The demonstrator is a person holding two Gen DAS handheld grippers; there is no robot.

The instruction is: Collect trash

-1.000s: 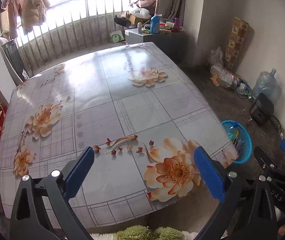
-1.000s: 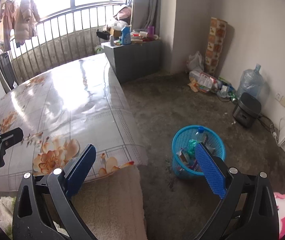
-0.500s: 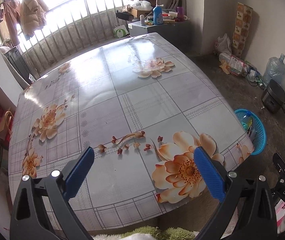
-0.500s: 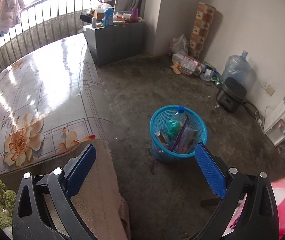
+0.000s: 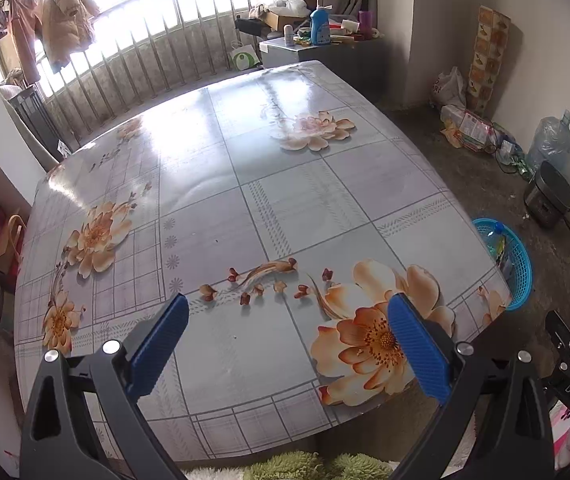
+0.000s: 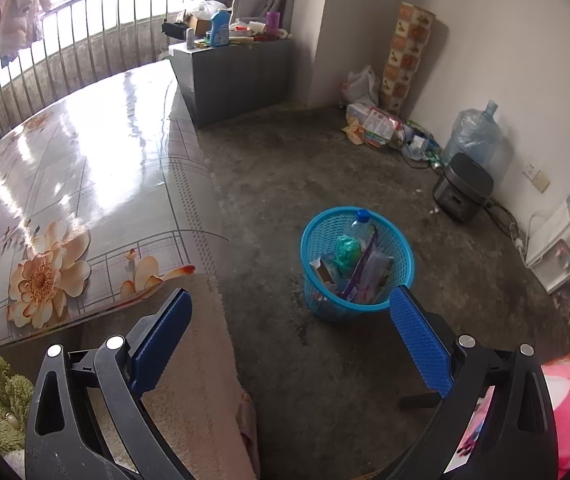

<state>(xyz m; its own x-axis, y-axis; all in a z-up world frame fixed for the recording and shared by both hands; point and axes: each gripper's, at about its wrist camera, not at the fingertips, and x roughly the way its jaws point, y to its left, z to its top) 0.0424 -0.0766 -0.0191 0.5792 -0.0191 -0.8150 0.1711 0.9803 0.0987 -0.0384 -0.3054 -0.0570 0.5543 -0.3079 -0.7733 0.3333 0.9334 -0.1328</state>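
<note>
A blue mesh trash basket (image 6: 355, 260) stands on the concrete floor right of the table; it holds a plastic bottle (image 6: 359, 226), wrappers and other trash. It also shows in the left wrist view (image 5: 515, 268), partly hidden by the table edge. My left gripper (image 5: 285, 328) is open and empty over the near part of the floral table (image 5: 245, 200), which shows no loose item. My right gripper (image 6: 291, 324) is open and empty, above the floor near the basket.
A grey cabinet (image 6: 237, 72) with bottles stands beyond the table. Bags and packets (image 6: 373, 120), a water jug (image 6: 473, 136) and a black cooker (image 6: 461, 192) line the right wall. A beige cushioned seat (image 6: 189, 380) is at the table's near corner.
The left gripper has risen and pulled back, so more of the table shows. The right gripper has swung right toward the basket, which now sits nearer the view's middle. Both stay open.
</note>
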